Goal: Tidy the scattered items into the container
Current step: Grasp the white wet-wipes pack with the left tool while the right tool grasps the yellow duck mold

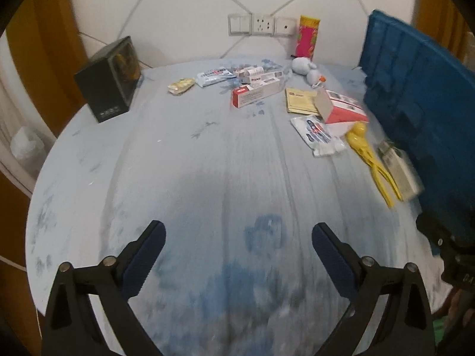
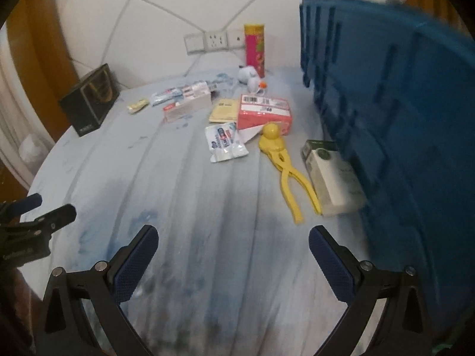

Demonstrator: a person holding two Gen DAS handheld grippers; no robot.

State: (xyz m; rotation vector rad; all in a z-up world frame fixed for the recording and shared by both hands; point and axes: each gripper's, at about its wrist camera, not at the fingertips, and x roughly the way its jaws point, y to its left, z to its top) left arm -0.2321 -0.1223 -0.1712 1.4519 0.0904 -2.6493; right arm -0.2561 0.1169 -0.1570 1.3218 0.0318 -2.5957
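Left gripper (image 1: 237, 233) spread wide, nothing between the blue pads, hovering over bare pale-blue bedsheet (image 1: 184, 160). Right gripper (image 2: 233, 235) likewise spread and empty, over the same sheet nearer the blue crate (image 2: 400, 124).

Differences by view:
- Left wrist view: catches an edge of the right gripper's black frame low at right, beside the crate (image 1: 415, 89). Crate seen as a ribbed wall along the right side; interior hidden.
- Right wrist view: catches the left gripper at the far left edge. Crate much larger, filling the right side; interior again hidden. White-and-green box (image 2: 332, 178) clearly readable, touching the crate wall; blurred in the left view.

Scattered items, on the sheet left of the crate:
- Yellow tongs (image 2: 282, 163): long axis running near-to-far, round head at the far end, two handles splayed toward the grippers. Just beside the white-and-green box.
- White sachet (image 2: 225, 142): flat, just left of the tongs' head.
- Pink packet (image 2: 264, 112): barcode face up, long axis across the view, behind the tongs' head.
- Yellow booklet (image 2: 222, 109): flat, left of the pink packet.
- Red-and-white carton (image 1: 255, 92): long axis crosswise, farther back.
- White plush toy (image 2: 252, 78) and upright pink canister (image 2: 254, 50) at the headboard.
- Black box (image 1: 109, 80): well apart, far left.
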